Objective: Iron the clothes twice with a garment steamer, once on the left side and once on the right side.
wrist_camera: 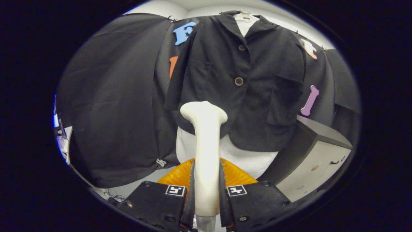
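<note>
Tool fingers are pinched on both sides of the white garment steamer, whose handle stands upright between them with its flared head raised ahead of the fingertips. Beyond the head hangs the black jacket, on a hanger against the booth wall, its front facing the tool and its hem just behind the steamer head; a white garment shows below the hem. A grey cabinet stands to the right of the jacket, and an orange object lies directly under the fingers.
</note>
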The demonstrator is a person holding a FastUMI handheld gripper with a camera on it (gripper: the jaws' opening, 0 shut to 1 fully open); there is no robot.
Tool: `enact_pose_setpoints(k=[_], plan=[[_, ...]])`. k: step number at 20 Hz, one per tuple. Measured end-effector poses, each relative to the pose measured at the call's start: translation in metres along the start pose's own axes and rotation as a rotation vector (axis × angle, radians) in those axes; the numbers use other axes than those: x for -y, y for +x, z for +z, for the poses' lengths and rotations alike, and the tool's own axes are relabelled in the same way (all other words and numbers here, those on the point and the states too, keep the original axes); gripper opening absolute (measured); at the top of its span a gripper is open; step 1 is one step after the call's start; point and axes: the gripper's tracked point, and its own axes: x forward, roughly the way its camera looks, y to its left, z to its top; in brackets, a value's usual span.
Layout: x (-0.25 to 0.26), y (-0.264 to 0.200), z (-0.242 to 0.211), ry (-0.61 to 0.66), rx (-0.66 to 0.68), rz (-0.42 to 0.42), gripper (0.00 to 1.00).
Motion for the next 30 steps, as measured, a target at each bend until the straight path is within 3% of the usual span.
enact_pose_setpoints(k=[6,12,25,30], plan=[[0.006,-0.012,-0.046,0.016,-0.086,0.007,0.34],[0.043,-0.061,-0.051,0.076,-0.085,-0.002,0.34],[0.273,-0.197,-0.1,0.223,-0.121,-0.18,0.34],[0.335,-0.237,-0.117,0.246,-0.154,-0.202,0.34]])
